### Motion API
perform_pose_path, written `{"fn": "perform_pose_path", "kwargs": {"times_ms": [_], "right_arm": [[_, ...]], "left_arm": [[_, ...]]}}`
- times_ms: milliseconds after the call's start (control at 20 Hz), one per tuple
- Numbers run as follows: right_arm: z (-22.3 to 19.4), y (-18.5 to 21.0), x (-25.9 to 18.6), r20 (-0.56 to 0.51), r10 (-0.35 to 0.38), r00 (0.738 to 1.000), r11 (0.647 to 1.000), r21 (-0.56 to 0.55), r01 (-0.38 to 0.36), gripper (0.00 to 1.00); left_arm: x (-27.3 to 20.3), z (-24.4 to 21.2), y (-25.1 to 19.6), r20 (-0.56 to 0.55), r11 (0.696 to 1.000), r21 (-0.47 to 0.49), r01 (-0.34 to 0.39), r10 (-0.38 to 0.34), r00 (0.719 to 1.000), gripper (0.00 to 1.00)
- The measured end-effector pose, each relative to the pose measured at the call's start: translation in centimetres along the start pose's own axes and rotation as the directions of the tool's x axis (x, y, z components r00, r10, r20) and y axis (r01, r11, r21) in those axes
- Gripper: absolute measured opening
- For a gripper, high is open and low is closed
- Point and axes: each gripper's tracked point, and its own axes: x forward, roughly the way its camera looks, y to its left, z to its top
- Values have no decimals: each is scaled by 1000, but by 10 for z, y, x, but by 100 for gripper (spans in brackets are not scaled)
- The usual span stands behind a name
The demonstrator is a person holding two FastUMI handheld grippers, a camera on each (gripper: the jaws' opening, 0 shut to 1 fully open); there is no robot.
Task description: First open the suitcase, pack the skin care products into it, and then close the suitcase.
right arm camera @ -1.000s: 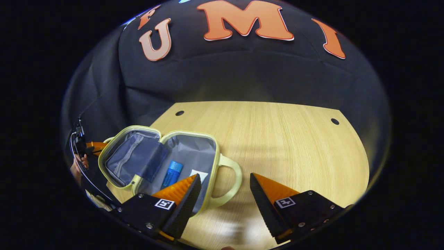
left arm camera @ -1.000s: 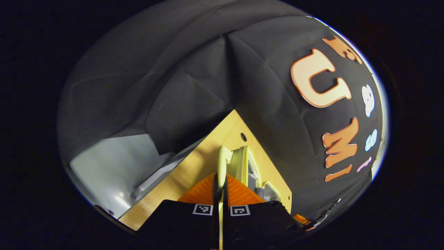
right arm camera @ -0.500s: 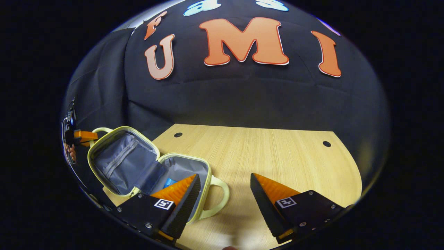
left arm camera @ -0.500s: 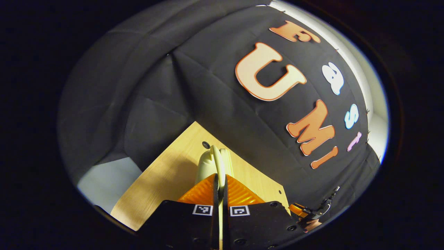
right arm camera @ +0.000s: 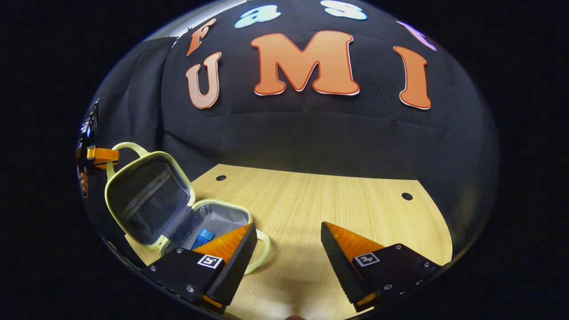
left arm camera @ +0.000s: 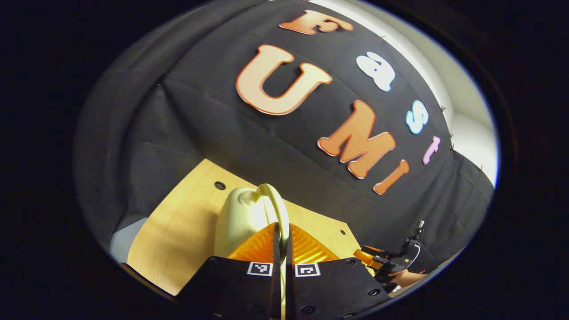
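Wooden counter (right arm camera: 338, 209) carries our pale-green suitcase (right arm camera: 146, 195), lid half up, blue tube (right arm camera: 202, 237) inside. Left hand-held gripper (left arm camera: 282, 231) clamps lid handle (left arm camera: 275, 202); right hand-held gripper (right arm camera: 289, 242) gapes wide, w/ nothing held.

- Table (right arm camera: 338, 204) — pale wood-grain top, smooth with a soft sheen.
- Suitcase (right arm camera: 146, 195) — smooth, slightly glossy shell outside (left arm camera: 242, 220), matt grey cloth lining inside.
- Blue tube (right arm camera: 202, 237) in the suitcase — shiny plastic.
- Gripper fingers (right arm camera: 338, 249) — ridged, rough-looking pads.
- Booth wall (right arm camera: 311, 129) — matt black creased cloth.
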Motion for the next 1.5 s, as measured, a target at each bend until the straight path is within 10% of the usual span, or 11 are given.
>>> {"fn": "perform_pose_path", "kwargs": {"times_ms": [900,1500], "right_arm": [[-12,-78,-19,-5,-41,999,999,35,41,93],[-22,-123,-38,5,-45,999,998,44,45,93]], "left_arm": [[97,-131,-140,-138,973,-140,186,-205,969,4],[153,-262,-158,-415,993,110,41,8,910,4]]}}
